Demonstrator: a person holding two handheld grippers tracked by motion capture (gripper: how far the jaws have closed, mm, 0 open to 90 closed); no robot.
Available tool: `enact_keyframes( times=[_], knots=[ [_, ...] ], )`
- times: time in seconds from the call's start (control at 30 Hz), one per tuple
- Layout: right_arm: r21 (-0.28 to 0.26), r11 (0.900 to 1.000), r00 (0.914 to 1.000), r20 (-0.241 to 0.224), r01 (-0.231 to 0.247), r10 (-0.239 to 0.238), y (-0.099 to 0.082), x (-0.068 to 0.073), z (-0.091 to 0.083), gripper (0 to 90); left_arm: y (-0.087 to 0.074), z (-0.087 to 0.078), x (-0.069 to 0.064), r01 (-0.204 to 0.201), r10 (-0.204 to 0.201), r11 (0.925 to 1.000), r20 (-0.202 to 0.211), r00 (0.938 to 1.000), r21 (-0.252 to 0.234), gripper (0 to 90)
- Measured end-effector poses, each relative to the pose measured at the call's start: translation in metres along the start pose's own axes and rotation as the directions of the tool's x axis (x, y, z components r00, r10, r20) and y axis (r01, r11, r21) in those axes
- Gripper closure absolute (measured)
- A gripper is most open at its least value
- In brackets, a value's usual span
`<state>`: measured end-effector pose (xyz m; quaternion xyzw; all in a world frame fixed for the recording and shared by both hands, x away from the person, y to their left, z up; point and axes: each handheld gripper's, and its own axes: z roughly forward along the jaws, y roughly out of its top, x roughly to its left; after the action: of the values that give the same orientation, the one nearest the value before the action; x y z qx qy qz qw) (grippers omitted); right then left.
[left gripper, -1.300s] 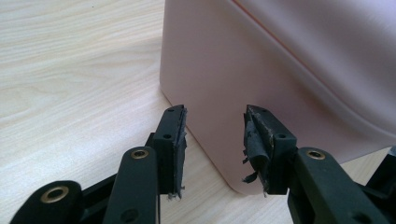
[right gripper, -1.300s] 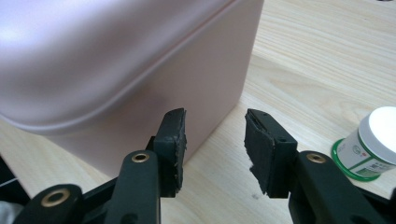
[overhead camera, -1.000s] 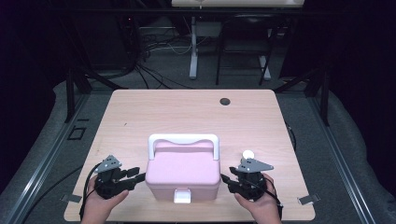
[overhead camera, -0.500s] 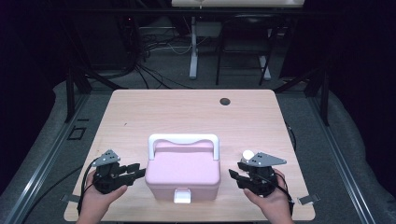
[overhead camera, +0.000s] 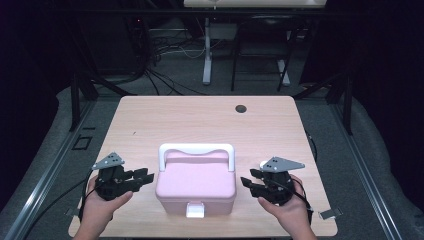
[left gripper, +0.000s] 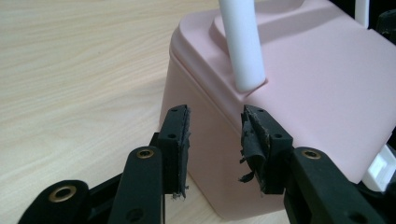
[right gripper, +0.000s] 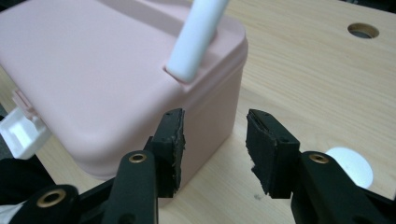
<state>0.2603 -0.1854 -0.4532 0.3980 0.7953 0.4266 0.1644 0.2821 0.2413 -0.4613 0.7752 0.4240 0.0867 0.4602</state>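
Pink box (overhead camera: 196, 186), lid shut, between left gripper (overhead camera: 143, 178) and right gripper (overhead camera: 248, 183); both released, equally near.

The pink box (left gripper: 299, 88) and its white handle (left gripper: 240, 42) run off the top edge

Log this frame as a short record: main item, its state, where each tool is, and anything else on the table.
item: pink box with white handle
state: lid closed, white latch at front, handle upright
left tool: open, left of box, holding nothing
right tool: open, right of box, holding nothing
other: white disc by right tool; round hole in table
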Motion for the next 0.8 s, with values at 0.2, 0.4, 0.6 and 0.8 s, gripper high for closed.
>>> enact_keyframes(
  times=[0.2, 0.4, 0.6, 0.8],
  knots=[
    [-0.005, 1.0, 0.9998, -0.016, 0.008, -0.008, 0.015, 0.004, 0.002, 55.5, 0.013, -0.004, -0.002, -0.009, 0.009, 0.9999, 0.004, 1.0, -0.012, 60.9],
    [-0.005, 1.0, 0.9995, -0.032, 0.005, -0.005, 0.022, 0.006, 0.007, 54.3, 0.02, -0.002, -0.004, -0.015, 0.015, 0.9998, 0.018, 0.9997, -0.015, 59.0],
    [-0.01, 0.9999, 0.9991, -0.042, -0.006, 0.006, 0.028, 0.007, 0.011, 53.4, 0.026, 0.007, -0.007, -0.014, 0.014, 0.9999, 0.033, 0.9994, -0.003, 56.0],
    [-0.004, 0.9999, 0.999, -0.041, -0.015, 0.015, 0.033, 0.006, 0.017, 52.6, 0.033, 0.014, -0.01, -0.021, 0.021, 0.9998, 0.035, 0.9992, 0.005, 54.3]
  ],
)
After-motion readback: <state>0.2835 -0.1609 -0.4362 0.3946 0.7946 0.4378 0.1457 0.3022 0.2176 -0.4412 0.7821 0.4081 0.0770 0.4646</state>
